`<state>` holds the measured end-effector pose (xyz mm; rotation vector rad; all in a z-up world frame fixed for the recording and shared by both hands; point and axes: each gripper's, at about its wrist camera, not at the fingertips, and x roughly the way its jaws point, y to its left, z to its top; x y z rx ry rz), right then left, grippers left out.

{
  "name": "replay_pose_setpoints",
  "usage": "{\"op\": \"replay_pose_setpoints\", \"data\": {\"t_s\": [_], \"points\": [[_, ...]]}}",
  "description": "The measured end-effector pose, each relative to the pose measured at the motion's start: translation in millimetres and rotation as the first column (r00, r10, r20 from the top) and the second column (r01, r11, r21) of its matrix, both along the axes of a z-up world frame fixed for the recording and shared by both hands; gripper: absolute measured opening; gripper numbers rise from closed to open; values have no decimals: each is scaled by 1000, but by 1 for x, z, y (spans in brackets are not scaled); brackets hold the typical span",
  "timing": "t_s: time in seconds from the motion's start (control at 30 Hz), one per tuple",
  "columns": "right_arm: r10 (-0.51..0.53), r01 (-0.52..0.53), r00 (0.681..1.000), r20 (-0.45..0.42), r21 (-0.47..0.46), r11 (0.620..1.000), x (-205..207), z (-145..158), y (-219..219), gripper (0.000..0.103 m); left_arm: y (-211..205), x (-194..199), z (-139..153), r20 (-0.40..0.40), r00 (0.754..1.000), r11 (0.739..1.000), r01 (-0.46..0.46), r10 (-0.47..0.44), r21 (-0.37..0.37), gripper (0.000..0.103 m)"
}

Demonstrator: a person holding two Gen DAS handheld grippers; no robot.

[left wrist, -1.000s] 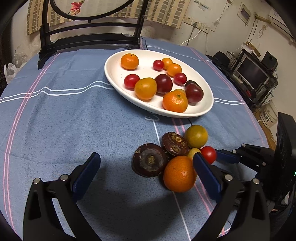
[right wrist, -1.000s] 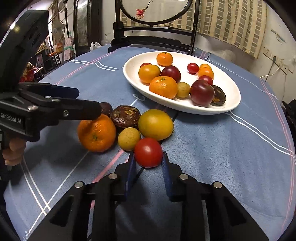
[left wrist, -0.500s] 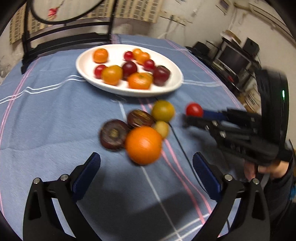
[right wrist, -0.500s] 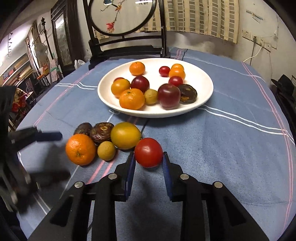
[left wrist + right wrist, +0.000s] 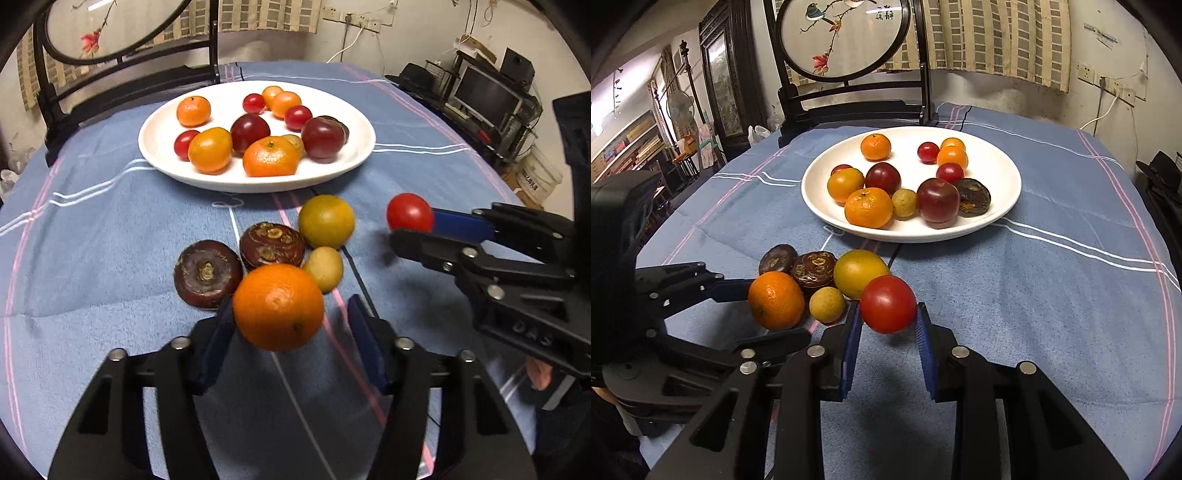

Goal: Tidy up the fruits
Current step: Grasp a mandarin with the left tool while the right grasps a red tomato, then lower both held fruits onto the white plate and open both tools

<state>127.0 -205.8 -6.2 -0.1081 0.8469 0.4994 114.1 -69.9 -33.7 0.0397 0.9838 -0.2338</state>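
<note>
My right gripper (image 5: 888, 321) is shut on a red tomato (image 5: 888, 304) and holds it above the cloth; it shows at the right of the left wrist view (image 5: 410, 225) with the tomato (image 5: 409, 212). My left gripper (image 5: 291, 325) is closing around a large orange (image 5: 279, 306); its left pad touches, the right pad stands slightly off. The orange also shows in the right wrist view (image 5: 775, 300). Beside it lie two dark brown fruits (image 5: 207, 272), a yellow-green fruit (image 5: 326, 220) and a small yellow one (image 5: 324, 268). A white plate (image 5: 347, 162) holds several fruits.
The round table has a blue striped cloth (image 5: 92, 221). A dark wooden chair (image 5: 849, 107) stands behind the plate. Shelves with a monitor (image 5: 484, 96) are off the table's right side.
My left gripper has narrowed from wide open around the orange. My right gripper has lifted the tomato up and away from the pile.
</note>
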Motion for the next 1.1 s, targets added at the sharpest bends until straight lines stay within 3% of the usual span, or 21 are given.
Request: {"op": "replay_pose_setpoints", "data": {"t_s": [0.2,0.37,0.57,0.7,0.97,1.03,1.07,1.1], "points": [[-7,7,1000,13,10,1000,-1,3,-1,31,8,-4,6,1,1000,999,13,-13,-51,43],[-58,54,996,66,64,996,-1,12,-9,30,12,-1,32,37,999,995,26,-22,-97,44],[-111,100,991,76,138,985,10,34,-13,29,26,45,63,80,996,991,-32,43,-129,44],[-99,86,990,100,126,988,30,46,3,29,30,76,73,119,989,990,-69,83,-122,44],[-124,114,991,54,150,982,83,25,31,31,46,136,49,62,983,978,-162,171,-131,44],[-134,127,990,34,164,978,91,17,31,36,50,140,42,65,980,975,-176,186,-138,45],[-134,129,991,21,159,979,93,13,31,38,52,141,41,81,977,972,-184,197,-147,46],[-121,118,993,11,151,981,94,9,32,43,54,142,41,101,970,969,-204,219,-140,56]]}}
